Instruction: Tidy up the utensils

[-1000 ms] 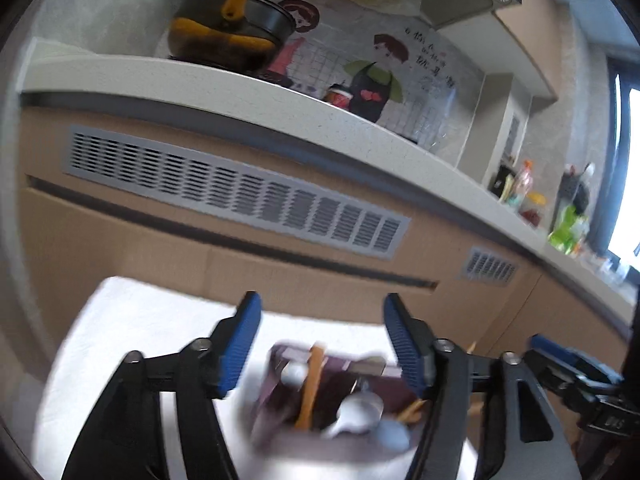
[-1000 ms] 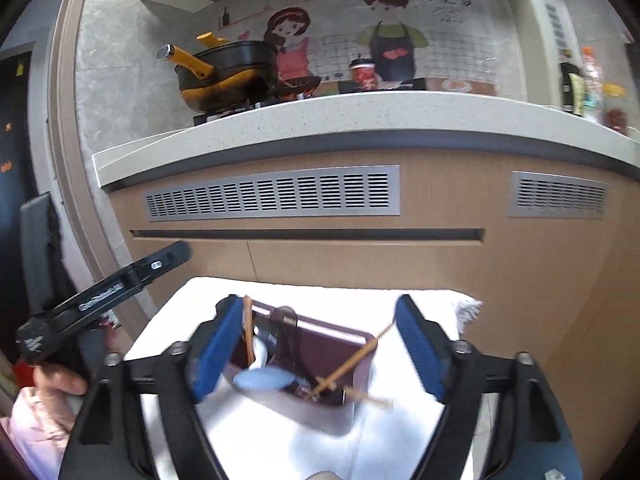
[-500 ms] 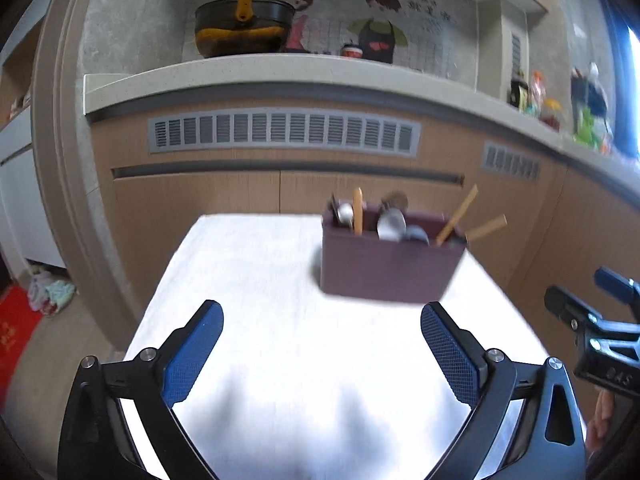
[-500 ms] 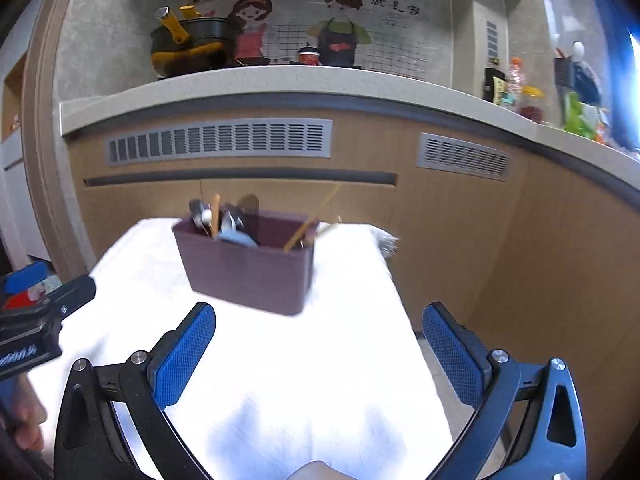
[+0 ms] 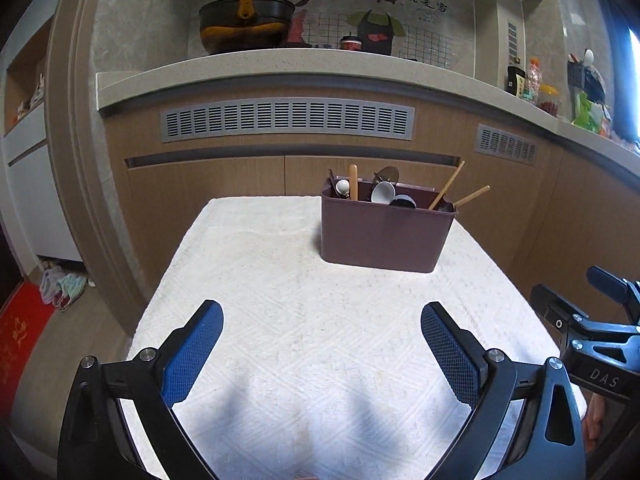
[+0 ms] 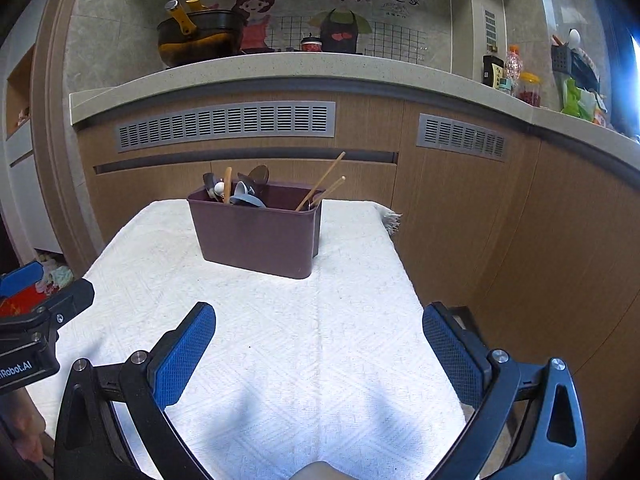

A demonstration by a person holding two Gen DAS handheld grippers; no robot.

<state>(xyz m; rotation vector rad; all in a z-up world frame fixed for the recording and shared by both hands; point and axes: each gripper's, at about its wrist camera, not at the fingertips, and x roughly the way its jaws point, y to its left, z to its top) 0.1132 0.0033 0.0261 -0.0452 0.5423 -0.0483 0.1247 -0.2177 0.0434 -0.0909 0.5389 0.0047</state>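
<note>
A maroon plastic utensil bin (image 5: 384,236) stood on the white cloth-covered table (image 5: 280,320), toward its far edge. Wooden chopsticks (image 5: 446,191) and spoons (image 5: 383,192) stood inside it. Brown kitchen cabinets (image 5: 224,184) rose behind the table.

Sharp, daylit; window (image 5: 634,92) glare right, fisheye-bent edges.

Open left hand-held gripper (image 5: 322,316) hovers over white cloth (image 5: 280,300), facing utensil holder (image 5: 384,236).

Each handheld gripper, the left gripper (image 5: 322,350) and the right gripper (image 6: 319,354), is built from matte black angular arms with triangular cut-outs and round silver screws at the pivots. Both carry 2 fingers (image 5: 192,354) faced with blue pads in a fine diamond-grid texture. White lettering marks the black bodies: "DAS" on the right unit seen from the left camera, "Robot.AI" on the left unit seen from the right.
</note>
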